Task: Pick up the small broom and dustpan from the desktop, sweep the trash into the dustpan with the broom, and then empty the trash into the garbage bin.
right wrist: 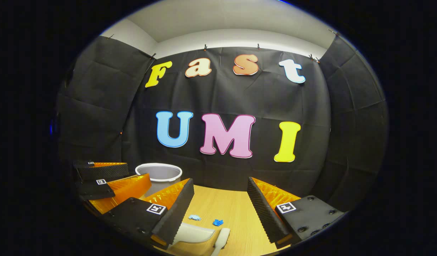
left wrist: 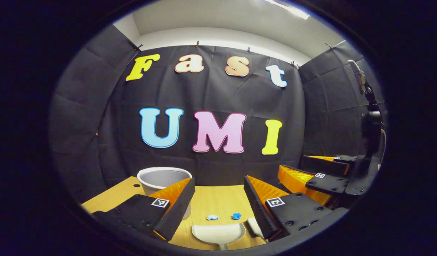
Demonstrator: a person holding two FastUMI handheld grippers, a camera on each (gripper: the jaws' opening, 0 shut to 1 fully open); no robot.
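Wooden desktop, two blue scraps, one dustpan, one bin

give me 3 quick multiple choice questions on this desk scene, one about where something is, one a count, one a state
1. Where do the trash bits lie relative to the dustpan?
A. inside it
B. on the desk just beyond its mouth
C. in the bin

2. How many blue trash bits are on the desk?
A. two
B. four
C. none

3. How do the left gripper and the right gripper stand?
A. both open and empty
B. left shut on the broom
C. right shut on the dustpan

Key: 1 B, the bits sit on bare wood beyond the pan; 2 A, one pale and one darker piece; 3 A, wide gaps between both finger pairs, with nothing held.
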